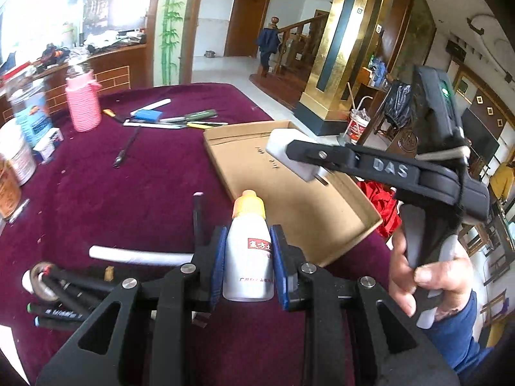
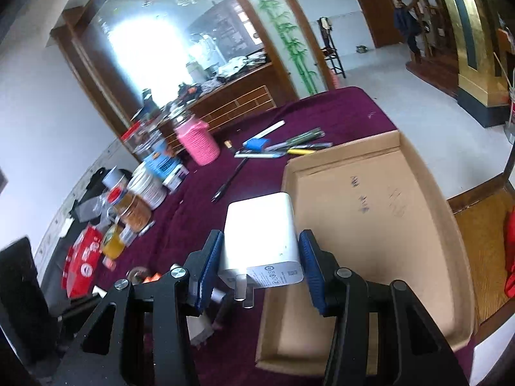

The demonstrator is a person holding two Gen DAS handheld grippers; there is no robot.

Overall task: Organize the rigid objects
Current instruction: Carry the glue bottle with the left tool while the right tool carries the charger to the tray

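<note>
My left gripper (image 1: 247, 267) is shut on a small white bottle (image 1: 248, 257) with a yellow cap, held above the maroon tablecloth near the shallow cardboard box (image 1: 289, 199). My right gripper (image 2: 260, 267) is shut on a white plug charger (image 2: 262, 241), its prongs pointing back at the camera, held over the left edge of the cardboard box (image 2: 370, 225). In the left wrist view the right gripper (image 1: 296, 151) holds the charger (image 1: 289, 154) above the box.
Pens, a blue item and a white stick (image 1: 173, 117) lie at the far side of the table, by a pink jar (image 1: 83, 103). Jars and tins (image 2: 141, 193) crowd the left. Black markers (image 1: 64, 299) and a white tube (image 1: 138, 255) lie near me.
</note>
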